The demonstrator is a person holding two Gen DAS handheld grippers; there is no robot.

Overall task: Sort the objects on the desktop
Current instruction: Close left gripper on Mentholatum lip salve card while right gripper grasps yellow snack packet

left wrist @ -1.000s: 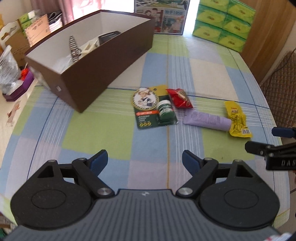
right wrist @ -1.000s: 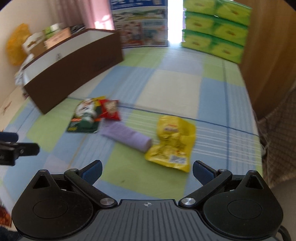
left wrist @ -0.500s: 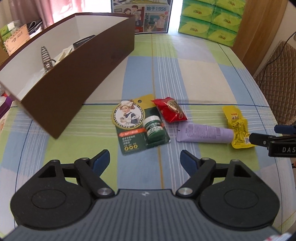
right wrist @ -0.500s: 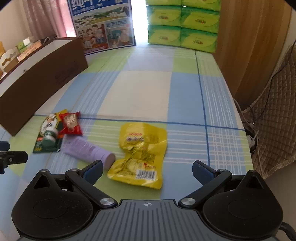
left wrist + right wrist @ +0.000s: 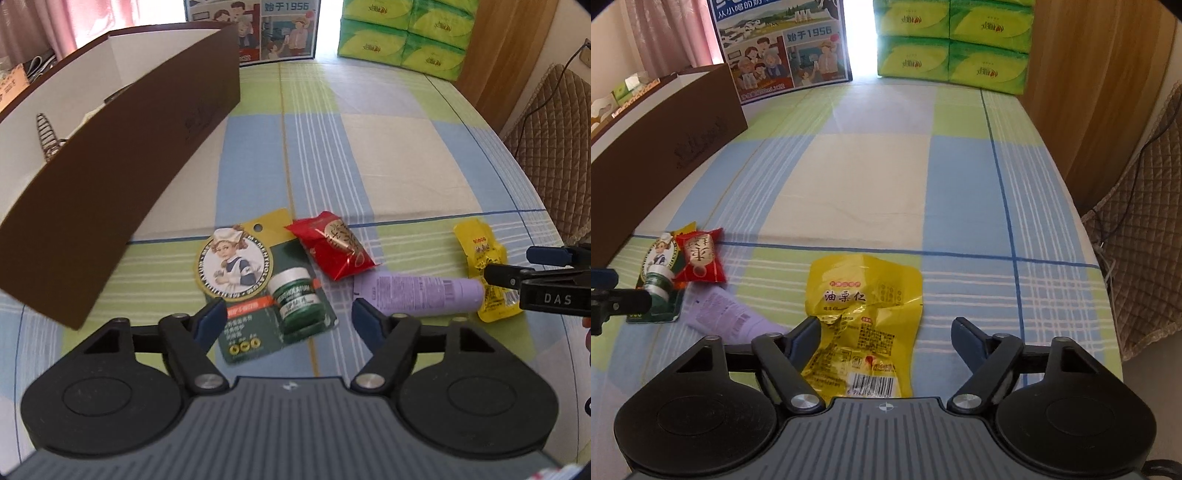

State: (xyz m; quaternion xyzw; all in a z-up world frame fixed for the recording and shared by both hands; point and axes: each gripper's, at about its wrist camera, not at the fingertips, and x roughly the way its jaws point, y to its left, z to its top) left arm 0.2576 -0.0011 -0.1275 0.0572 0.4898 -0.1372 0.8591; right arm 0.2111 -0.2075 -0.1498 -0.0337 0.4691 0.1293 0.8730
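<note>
My left gripper (image 5: 290, 317) hovers over a green blister card with a small green jar (image 5: 297, 299); its jaws are closing and the jar end of the card lies between them, untouched. A red snack packet (image 5: 334, 249) and a purple tube (image 5: 417, 295) lie just right of the card. My right gripper (image 5: 886, 338) hangs over the yellow snack bag (image 5: 864, 310), jaws closing, the bag's lower half between them and the pads apart from it. The brown box (image 5: 122, 177) stands at the left, holding several items.
A checked cloth (image 5: 871, 177) covers the table. Green tissue packs (image 5: 953, 40) and a picture board (image 5: 783, 48) stand at the far edge. A quilted chair (image 5: 1145, 236) sits off the right edge. The right gripper shows at the left wrist view's right edge (image 5: 546, 280).
Both grippers came down and closer to the items, and both pairs of jaws narrowed. The card now lies between the left fingers, the yellow bag between the right ones.
</note>
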